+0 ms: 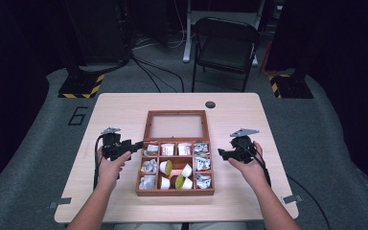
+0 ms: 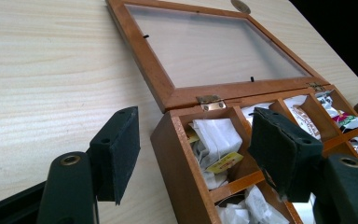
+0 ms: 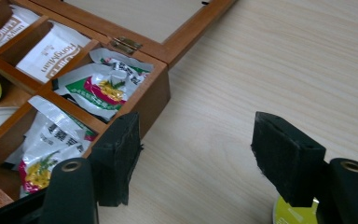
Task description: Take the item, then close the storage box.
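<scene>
A brown wooden box [image 1: 175, 192] with several compartments stands mid-table, its glass lid [image 1: 176, 125] lying open flat behind it. White sachets [image 2: 216, 140] fill the back-left cell, green-and-red foil packets [image 3: 102, 86] the right column, and small cups with yellow-green lids [image 1: 166, 167] the middle. My left gripper [image 1: 136, 145] is at the box's back-left corner. In the left gripper view [image 2: 193, 154] the jaws straddle that corner, one pad outside the wall and one above the sachets, apart from the wood. My right gripper [image 1: 223, 154] stands open beside the box's right wall [image 3: 200, 158], with bare table between its jaws.
A yellow-green cup lid [image 3: 293, 212] lies on the table under my right gripper's outer jaw. The pale wooden table [image 1: 124, 105] has a dark round grommet [image 1: 210, 104] at its back edge. A folding chair [image 1: 225, 45] stands behind the table.
</scene>
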### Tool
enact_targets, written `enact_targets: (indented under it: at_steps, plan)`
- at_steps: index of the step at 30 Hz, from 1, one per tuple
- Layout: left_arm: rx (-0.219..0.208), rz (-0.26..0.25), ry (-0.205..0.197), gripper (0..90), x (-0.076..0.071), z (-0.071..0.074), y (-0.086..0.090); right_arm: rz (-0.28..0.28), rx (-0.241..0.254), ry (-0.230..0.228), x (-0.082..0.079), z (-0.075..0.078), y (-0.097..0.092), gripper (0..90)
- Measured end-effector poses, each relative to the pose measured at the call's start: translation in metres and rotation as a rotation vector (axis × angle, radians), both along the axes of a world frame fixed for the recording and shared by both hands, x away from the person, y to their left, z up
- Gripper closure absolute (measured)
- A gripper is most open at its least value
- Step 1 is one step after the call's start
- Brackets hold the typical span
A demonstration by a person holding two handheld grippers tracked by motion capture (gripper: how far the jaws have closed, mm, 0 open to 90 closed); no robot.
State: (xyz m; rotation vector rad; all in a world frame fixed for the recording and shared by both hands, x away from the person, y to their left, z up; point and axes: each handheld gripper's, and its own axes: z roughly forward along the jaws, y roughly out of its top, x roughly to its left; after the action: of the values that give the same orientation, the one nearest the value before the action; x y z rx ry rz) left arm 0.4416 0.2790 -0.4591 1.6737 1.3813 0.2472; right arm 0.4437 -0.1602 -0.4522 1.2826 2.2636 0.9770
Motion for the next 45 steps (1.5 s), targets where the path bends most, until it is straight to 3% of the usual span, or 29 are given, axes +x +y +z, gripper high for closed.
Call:
enact_targets:
  at_steps: [14,21,28,33,39,45]
  plan:
    - [0.033,-0.026,0.003,33.2,0.014,0.009,-0.006,0.069,0.074,0.032,0.007,0.023,0.018,31.9]
    - [0.045,-0.040,-0.004,33.3,0.021,0.019,-0.010,0.107,0.052,0.027,0.013,0.037,0.030,31.9]
    - [0.048,-0.046,-0.021,33.3,0.026,0.024,-0.013,0.109,0.039,0.019,0.023,0.037,0.034,32.0]
    - [0.061,-0.084,-0.061,33.1,0.026,0.033,-0.015,0.107,0.043,0.028,0.026,0.033,0.037,32.1]
    - [0.094,-0.092,-0.052,33.1,0.034,0.037,-0.019,0.106,0.066,0.040,0.033,0.035,0.039,32.1]
    - [0.097,-0.091,-0.030,33.1,0.041,0.031,-0.022,0.092,0.097,0.058,0.038,0.032,0.039,32.1]
